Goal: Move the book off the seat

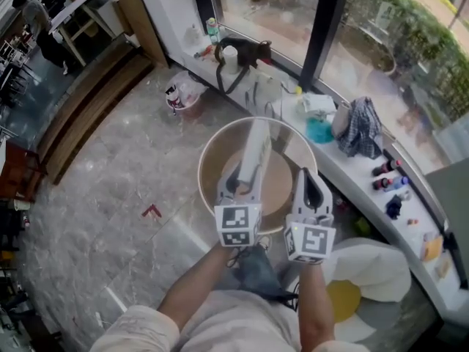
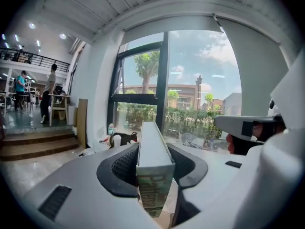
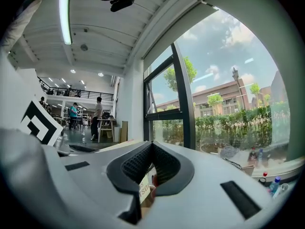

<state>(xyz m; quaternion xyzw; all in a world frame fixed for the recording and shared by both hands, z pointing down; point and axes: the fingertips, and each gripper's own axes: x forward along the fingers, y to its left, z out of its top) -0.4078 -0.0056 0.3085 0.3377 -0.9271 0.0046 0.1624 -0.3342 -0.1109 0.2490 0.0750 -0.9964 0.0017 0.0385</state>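
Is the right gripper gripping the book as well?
No, the right gripper is shut with nothing between its fingers; only the left gripper clamps the book.

Bare floor lies left of the seat; the cluttered ledge crowds its right.

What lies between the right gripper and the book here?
Only a bare strip of the round seat, which shows in the head view. The book is clamped in the left gripper. The right gripper beside it is shut and holds nothing.

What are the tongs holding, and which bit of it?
The left tongs pinch the book at its near end, one jaw on each cover. The right tongs hold nothing.
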